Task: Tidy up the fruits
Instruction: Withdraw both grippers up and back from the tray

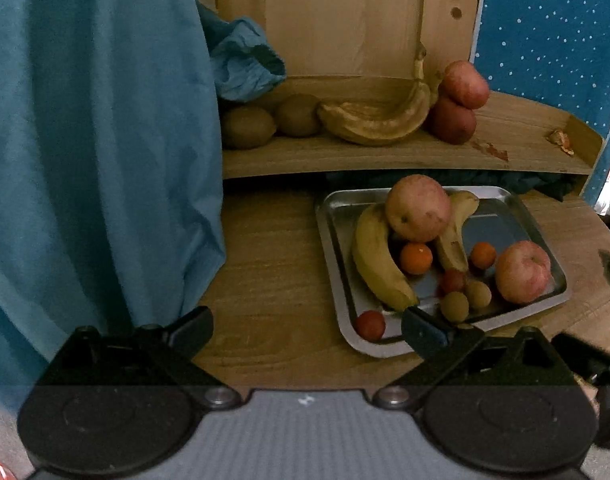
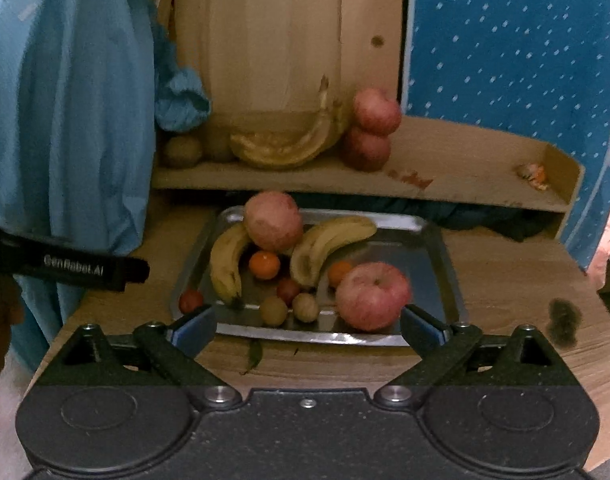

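A metal tray (image 2: 445,248) at the centre of the frame, on the wooden bench (image 2: 505,280), holds two apples (image 2: 372,295), two bananas (image 2: 225,258), two small oranges (image 2: 264,265), two red fruits (image 2: 190,300) and two pale round ones (image 2: 273,310). On the shelf (image 1: 385,156) above lie two kiwis (image 1: 247,126), a browned banana bunch (image 1: 379,118) and two stacked apples (image 1: 459,100). Left tongs (image 1: 307,330) and right tongs (image 2: 307,326) are both spread wide and empty, low before the tray. Blue cloth (image 1: 97,140) hangs left.
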Motion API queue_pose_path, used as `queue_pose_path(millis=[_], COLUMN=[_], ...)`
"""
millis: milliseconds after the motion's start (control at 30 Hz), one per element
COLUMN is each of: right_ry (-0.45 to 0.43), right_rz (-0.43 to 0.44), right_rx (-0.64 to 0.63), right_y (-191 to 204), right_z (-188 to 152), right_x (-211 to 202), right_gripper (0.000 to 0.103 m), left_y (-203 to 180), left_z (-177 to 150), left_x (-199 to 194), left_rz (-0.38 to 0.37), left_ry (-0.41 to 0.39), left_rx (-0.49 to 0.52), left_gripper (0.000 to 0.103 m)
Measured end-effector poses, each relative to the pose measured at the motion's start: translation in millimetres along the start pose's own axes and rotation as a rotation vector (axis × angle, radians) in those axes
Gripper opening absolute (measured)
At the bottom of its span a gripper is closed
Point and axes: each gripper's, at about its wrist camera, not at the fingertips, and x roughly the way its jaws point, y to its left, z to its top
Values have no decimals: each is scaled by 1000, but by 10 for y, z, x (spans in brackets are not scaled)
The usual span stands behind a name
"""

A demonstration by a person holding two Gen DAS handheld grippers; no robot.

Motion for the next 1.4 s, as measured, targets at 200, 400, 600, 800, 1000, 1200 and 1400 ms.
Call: queue_pose_path(millis=[200,400,600,800,1000,1200,1400], right_ry=[-42,-80,-87,-99,-110,-100,-84], right_rz=[-22,-13,17,59,122,174,202], right_rx=[-1,-1,0,-17,-39,-50,-47], right_y=[-108,-354,-702,-947,-1058,-1056,-1019], right_z=[10,35,-35,-163,-282,-382,-455], right_x=[-156,-261,-479,-659,-824,-927,-1010], right_gripper=[102,102,102,102,102,102,102], left_y=[-57,-233,-514,-747,-888,-963,-973], left_z=[-82,-161,-221,-410,-619,-803,-901], left_x=[-125,-318,-548,-757,-1019,-1236,-1352], left_rz=[8,40,98,145,198,245,268], left_ry=[9,-34,-77,-65,-73,-61,-46], left_rx=[-28,-58,-98,-132,-160,-183,-183], left_gripper=[103,103,103,103,103,103,103])
